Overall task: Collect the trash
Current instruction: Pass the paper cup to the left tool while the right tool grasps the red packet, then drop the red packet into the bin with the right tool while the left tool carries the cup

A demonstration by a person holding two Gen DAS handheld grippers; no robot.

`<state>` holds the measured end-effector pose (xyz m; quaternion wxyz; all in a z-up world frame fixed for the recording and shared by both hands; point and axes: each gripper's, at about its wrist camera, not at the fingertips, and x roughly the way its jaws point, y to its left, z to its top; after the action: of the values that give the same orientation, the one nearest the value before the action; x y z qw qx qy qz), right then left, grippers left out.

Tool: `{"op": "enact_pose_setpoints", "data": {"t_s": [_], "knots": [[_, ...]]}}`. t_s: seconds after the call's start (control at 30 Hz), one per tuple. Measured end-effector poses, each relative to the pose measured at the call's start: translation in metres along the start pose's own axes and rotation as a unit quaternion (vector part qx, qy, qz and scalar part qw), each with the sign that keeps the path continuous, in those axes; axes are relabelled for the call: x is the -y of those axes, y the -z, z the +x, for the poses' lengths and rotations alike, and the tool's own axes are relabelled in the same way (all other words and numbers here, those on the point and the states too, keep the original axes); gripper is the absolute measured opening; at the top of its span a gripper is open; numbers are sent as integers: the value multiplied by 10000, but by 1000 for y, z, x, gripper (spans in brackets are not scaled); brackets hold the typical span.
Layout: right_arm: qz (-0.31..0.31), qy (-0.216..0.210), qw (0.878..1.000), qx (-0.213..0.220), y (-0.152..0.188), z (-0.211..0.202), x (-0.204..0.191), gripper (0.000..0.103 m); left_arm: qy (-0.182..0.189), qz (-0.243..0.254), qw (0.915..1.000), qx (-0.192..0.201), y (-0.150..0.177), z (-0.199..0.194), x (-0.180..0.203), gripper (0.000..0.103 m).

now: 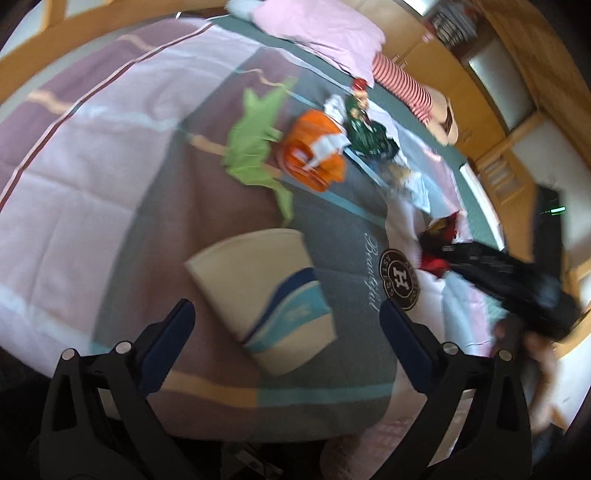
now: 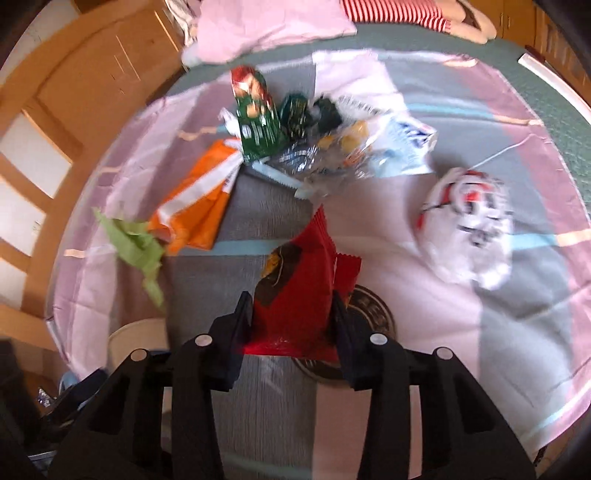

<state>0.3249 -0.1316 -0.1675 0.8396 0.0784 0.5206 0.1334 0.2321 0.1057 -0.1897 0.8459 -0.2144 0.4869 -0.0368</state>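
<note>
Trash lies scattered on a striped bedspread (image 1: pixel 110 155). A flattened paper cup (image 1: pixel 264 291) lies just ahead of my left gripper (image 1: pixel 286 319), which is open and empty. My right gripper (image 2: pixel 291 317) is closed on a red snack wrapper (image 2: pixel 295 291); it also shows in the left wrist view (image 1: pixel 437 247). Further off lie an orange wrapper (image 2: pixel 199 206), a green paper scrap (image 2: pixel 136 243), a green snack bag (image 2: pixel 256 118), clear and blue wrappers (image 2: pixel 362 151) and a white and red crumpled bag (image 2: pixel 469 221).
A pink pillow (image 2: pixel 266 26) and a striped red and white item (image 2: pixel 395 9) lie at the head of the bed. Wooden cabinets (image 1: pixel 509 96) stand beyond the bed. A wooden bed frame (image 2: pixel 74 92) runs along the left.
</note>
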Motion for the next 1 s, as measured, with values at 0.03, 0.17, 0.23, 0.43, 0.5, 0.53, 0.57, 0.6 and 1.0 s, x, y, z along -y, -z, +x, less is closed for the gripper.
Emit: {"op": "enact_pose_setpoints", "data": {"t_s": [0.03, 0.17, 0.23, 0.43, 0.5, 0.53, 0.57, 0.6, 1.0], "knots": [[15, -45, 10000, 60, 4, -10, 2, 42, -186, 169, 9997, -45, 2, 8, 10, 99], [-182, -72, 9996, 195, 17, -37, 2, 42, -1000, 524, 9931, -315, 6, 38, 27, 98], [-325, -15, 9991, 278, 25, -48, 0, 42, -1210, 655, 9898, -362, 7, 43, 28, 83], [-560, 154, 9975, 408, 43, -62, -4, 42, -1356, 870, 9869, -27, 5, 34, 21, 77], [-571, 159, 9973, 438, 46, -64, -6, 42, -1319, 918, 9867, 223, 5, 24, 20, 76], [-565, 156, 9973, 454, 47, -66, -6, 42, -1311, 947, 9863, 324, 8, 16, 19, 76], [-559, 151, 9971, 488, 49, -70, -6, 42, -1315, 981, 9855, 442, 9, 11, 21, 76], [-563, 147, 9968, 539, 51, -75, -7, 42, -1313, 1024, 9843, 581, 10, 5, 23, 76], [-729, -47, 9878, 1375, 86, -167, -6, 42, -905, 1304, 9719, 1738, 45, -96, 66, 76]]}}
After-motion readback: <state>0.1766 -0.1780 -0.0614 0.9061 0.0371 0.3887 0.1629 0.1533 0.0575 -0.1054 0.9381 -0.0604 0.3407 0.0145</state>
